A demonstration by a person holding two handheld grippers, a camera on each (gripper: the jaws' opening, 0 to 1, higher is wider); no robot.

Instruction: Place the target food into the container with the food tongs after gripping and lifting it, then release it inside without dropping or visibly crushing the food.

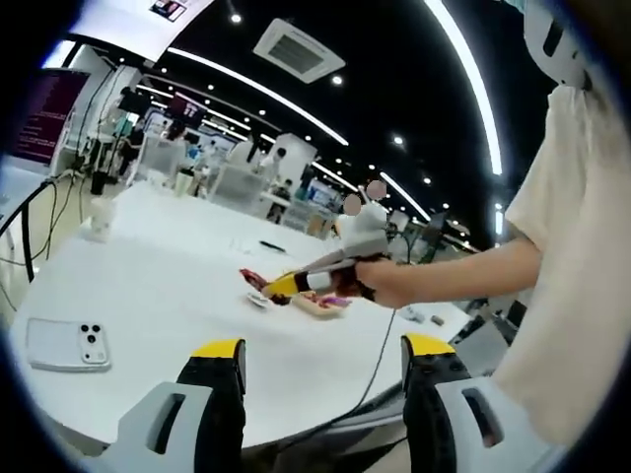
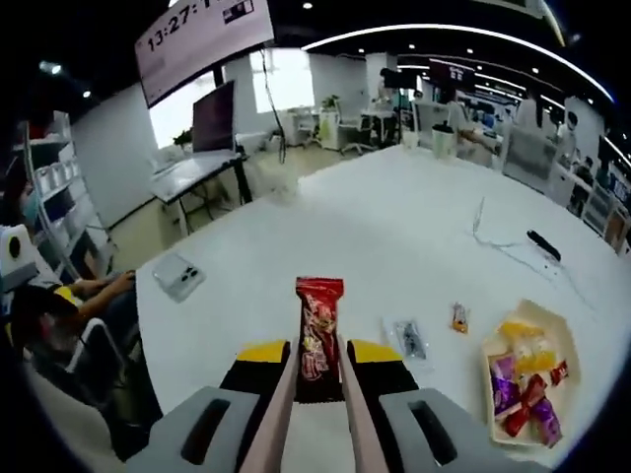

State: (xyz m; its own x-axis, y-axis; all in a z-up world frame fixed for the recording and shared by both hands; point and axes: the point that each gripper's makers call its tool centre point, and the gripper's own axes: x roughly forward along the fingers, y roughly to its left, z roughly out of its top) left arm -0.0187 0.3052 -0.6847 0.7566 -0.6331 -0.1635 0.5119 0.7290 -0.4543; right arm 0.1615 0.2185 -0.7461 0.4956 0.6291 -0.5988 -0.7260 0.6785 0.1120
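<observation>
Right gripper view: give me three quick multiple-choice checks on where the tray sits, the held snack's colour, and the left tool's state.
1. In the right gripper view, where is the tray of snacks?
A. Lower right of the white table
B. Far upper left, by the monitor
C. Under the phone

2. What colour is the snack packet held in the tongs?
A. Blue
B. Red
C. Green

3. How does the left tool stand?
A. Shut on a packet
B. Shut on the phone
C. Open, holding nothing

Answers: 1 A, the tray lies at the lower right, with small wrapped items beside it. 2 B, the wrapper is red with print on it. 3 C, in the left gripper view its yellow-tipped jaws stand wide apart with bare table between them. The right tool is closed on the tongs.
</observation>
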